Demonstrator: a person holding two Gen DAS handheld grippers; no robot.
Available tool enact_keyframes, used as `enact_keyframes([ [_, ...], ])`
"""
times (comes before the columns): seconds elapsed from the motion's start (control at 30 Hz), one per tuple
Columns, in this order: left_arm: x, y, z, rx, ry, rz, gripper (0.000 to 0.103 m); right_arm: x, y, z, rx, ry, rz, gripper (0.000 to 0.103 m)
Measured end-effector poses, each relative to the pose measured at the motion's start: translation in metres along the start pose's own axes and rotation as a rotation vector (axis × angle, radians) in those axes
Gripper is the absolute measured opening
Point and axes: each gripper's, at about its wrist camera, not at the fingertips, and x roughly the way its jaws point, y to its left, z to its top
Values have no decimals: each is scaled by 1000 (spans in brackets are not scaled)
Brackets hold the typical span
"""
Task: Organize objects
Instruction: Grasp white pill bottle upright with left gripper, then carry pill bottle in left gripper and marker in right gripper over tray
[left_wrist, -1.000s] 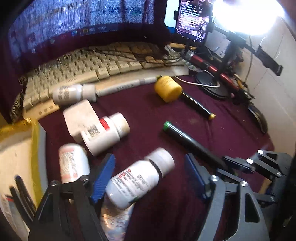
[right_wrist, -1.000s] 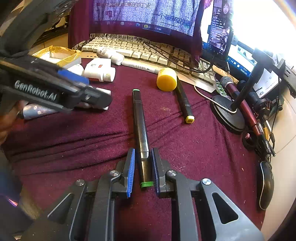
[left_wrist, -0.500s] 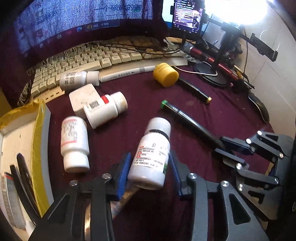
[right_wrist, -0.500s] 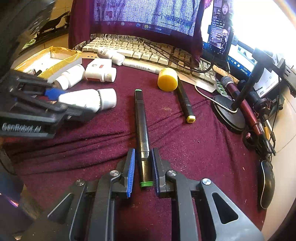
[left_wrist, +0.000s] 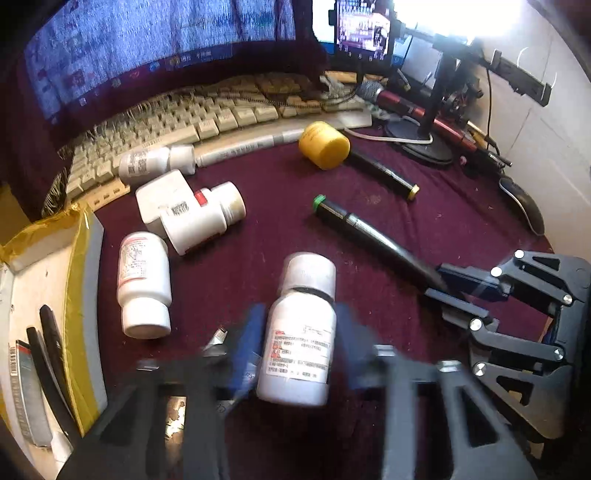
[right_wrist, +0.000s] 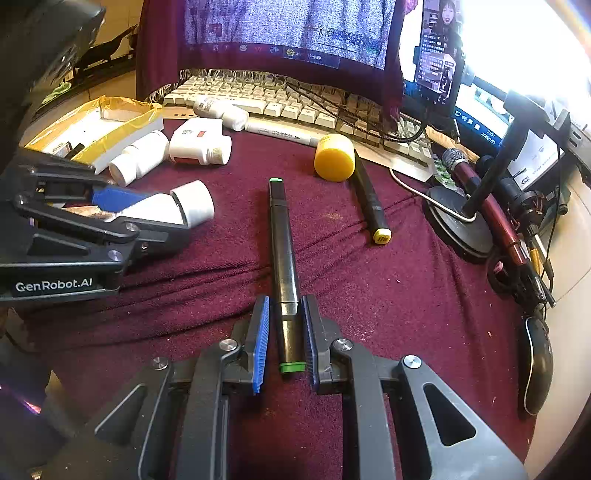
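My left tool (left_wrist: 299, 347), jaws just closed onto the white pill bottle (left_wrist: 299, 343) at lower centre, should lift straight, while my right tool (right_wrist: 284, 339) keeps the green-capped marker (right_wrist: 282, 258) clamped flat on the table (right_wrist: 406, 295).

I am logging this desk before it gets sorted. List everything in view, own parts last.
Pill bottles: five, white, lying on cloth; one is in the left hand-held gripper.
Green-capped marker: one, black, cloth centre.
Yellow-tipped marker: one, black, beside yellow cap.
Yellow cap: one, near keyboard.
White marker: one, along keyboard.
Keyboard: one, beige, rear.
Box: one, yellow-taped, far left.
Phone: one, upright, rear right.
Microphone: one, red, right.
Mouse: one, black, right edge.
Left hand-held gripper: shut on a bottle.
Right hand-held gripper: shut on green-capped marker.
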Motion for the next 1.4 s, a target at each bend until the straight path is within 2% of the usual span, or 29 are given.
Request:
enact_keyframes([
  [0.13, -7, 1, -8, -20, -21, 3, 29, 1, -1, 1, 10, 5, 10, 15],
  [0.3, -28, 13, -19, -124, -58, -96, 29, 5, 0, 7, 25, 10, 44, 15],
  [0.47, -40, 23, -28, -184, -63, -148, 29, 15, -3, 21, 62, 19, 63, 15],
  [0.63, -48, 33, -38, -223, -72, -142, 29, 25, -3, 29, 53, 20, 46, 15],
  [0.83, -61, 54, -50, -287, -95, -137, 29, 22, 16, 25, -36, -18, -39, 13],
  [1.07, -85, 88, -73, -378, -119, -138, 29, 7, 32, 17, -37, -31, 48, 13],
  [1.4, -110, 145, -95, -497, -154, -42, 29, -19, 66, 24, -79, -92, 135, 13],
])
